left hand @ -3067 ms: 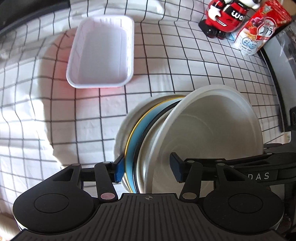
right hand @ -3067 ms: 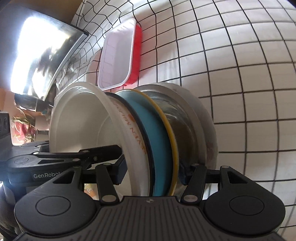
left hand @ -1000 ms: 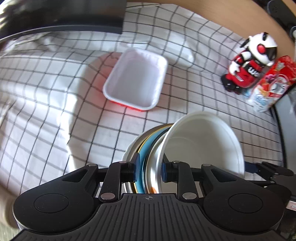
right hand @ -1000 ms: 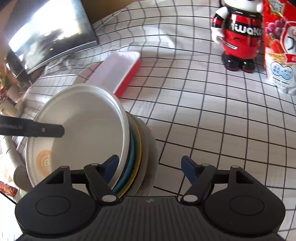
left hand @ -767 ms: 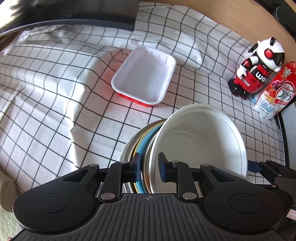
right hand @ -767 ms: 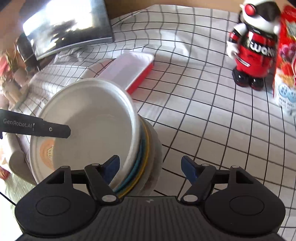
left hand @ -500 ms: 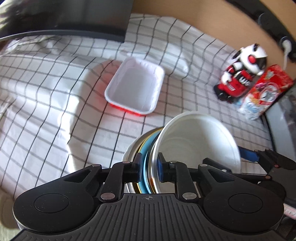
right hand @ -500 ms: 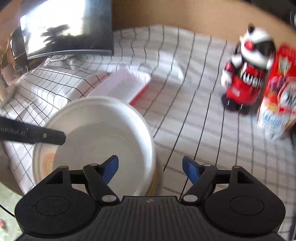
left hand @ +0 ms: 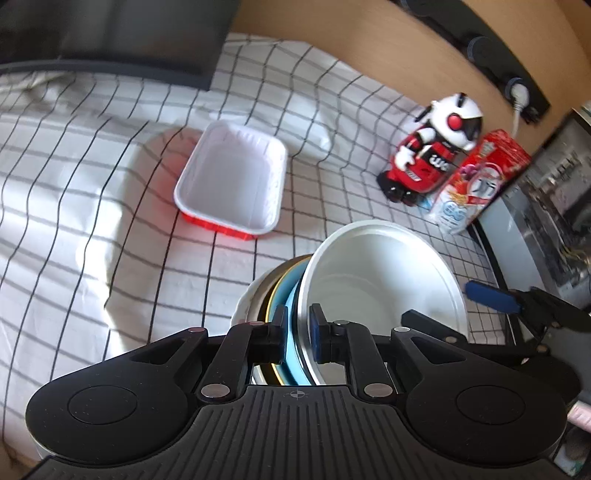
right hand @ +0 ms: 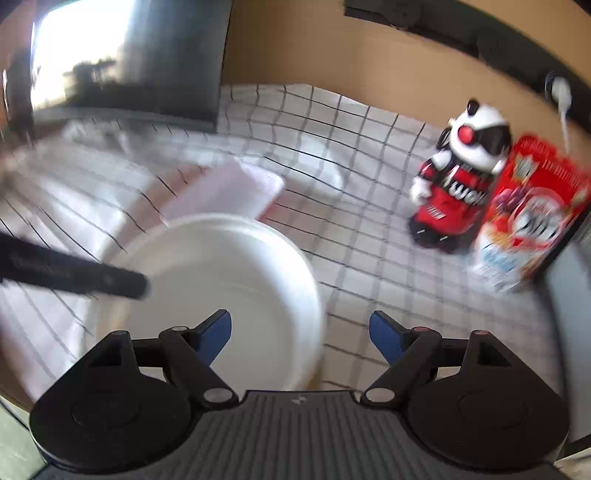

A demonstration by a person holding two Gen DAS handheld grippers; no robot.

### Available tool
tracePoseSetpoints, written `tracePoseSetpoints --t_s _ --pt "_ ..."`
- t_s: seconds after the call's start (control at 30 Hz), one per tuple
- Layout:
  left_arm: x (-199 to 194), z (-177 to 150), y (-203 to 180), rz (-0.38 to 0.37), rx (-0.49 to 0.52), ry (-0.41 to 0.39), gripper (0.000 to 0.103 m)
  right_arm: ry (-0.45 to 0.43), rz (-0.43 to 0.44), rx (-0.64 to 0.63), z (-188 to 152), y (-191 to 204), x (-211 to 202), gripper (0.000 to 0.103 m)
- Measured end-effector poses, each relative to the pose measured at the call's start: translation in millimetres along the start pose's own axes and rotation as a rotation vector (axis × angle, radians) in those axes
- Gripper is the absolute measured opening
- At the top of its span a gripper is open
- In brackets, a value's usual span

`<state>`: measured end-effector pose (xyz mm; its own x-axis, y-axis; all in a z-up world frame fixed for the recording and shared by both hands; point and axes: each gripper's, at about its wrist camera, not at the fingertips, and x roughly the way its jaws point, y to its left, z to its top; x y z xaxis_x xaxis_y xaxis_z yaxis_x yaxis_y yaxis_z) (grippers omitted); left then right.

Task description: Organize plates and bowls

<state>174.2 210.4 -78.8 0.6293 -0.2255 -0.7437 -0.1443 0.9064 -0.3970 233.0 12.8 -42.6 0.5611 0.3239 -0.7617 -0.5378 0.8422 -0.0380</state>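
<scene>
- The left hand-held gripper (left hand: 298, 334) has just closed on the rim of the white bowl (left hand: 384, 280); the stacked plates (left hand: 275, 295) behind, perhaps three, are mostly hidden.
- The right hand-held gripper (right hand: 300, 332) has just been opening; nothing lies between its fingers.
- One red tray (left hand: 232, 188) rests on the checked worktop (left hand: 92, 206).

A home: checked tablecloth (left hand: 110, 229), toy robot (left hand: 432, 155), snack box (left hand: 476, 184), monitor (left hand: 110, 33)

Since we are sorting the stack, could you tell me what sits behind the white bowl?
Behind the white bowl show the edges of a blue plate, a yellow-rimmed plate and a white dish. Their faces are covered.
</scene>
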Motion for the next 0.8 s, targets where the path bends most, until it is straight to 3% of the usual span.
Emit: tracePoseSetpoints --t_s 0.13,0.2,0.27,0.37,0.57,0.67,0.7,0.73,0.8 --pt "-3.6 -0.1 -0.1 -0.005 0.043 -0.044 0.014 -0.015 0.058 0.098 -5.6 -11.8 -8.0 0.083" --pt "-3.8 2.9 -0.7 0.006 0.069 -0.037 0.019 -0.051 0.073 0.125 -10.6 -20.0 -13.9 0.083" --pt "-4.7 3.3 -1.4 0.027 0.081 -0.034 0.026 -0.033 0.062 0.174 -12.1 -27.4 -8.2 0.083" --pt "-11.4 -0.5 -0.6 0.032 0.061 -0.052 0.027 0.033 0.093 0.209 -9.5 -33.0 6.8 0.083" --pt "-16.7 -2.3 -0.9 0.051 -0.02 -0.052 0.026 0.024 0.091 0.199 -1.3 -31.2 2.0 0.082" --pt "-14.2 -3.6 -5.4 0.083 -0.016 -0.043 0.026 0.036 0.077 0.18 2.6 -30.1 3.2 0.065" --pt "-14.2 -3.3 -6.9 0.092 -0.009 -0.043 0.026 0.051 0.077 0.173 3.2 -29.7 4.7 0.05" --pt "-14.7 -3.2 -8.8 0.1 -0.002 -0.044 0.026 0.069 0.081 0.17 3.7 -29.7 7.3 0.043" --pt "-16.4 -1.4 -12.2 0.117 0.018 -0.051 0.026 0.09 0.106 0.186 4.4 -32.2 10.9 0.042"
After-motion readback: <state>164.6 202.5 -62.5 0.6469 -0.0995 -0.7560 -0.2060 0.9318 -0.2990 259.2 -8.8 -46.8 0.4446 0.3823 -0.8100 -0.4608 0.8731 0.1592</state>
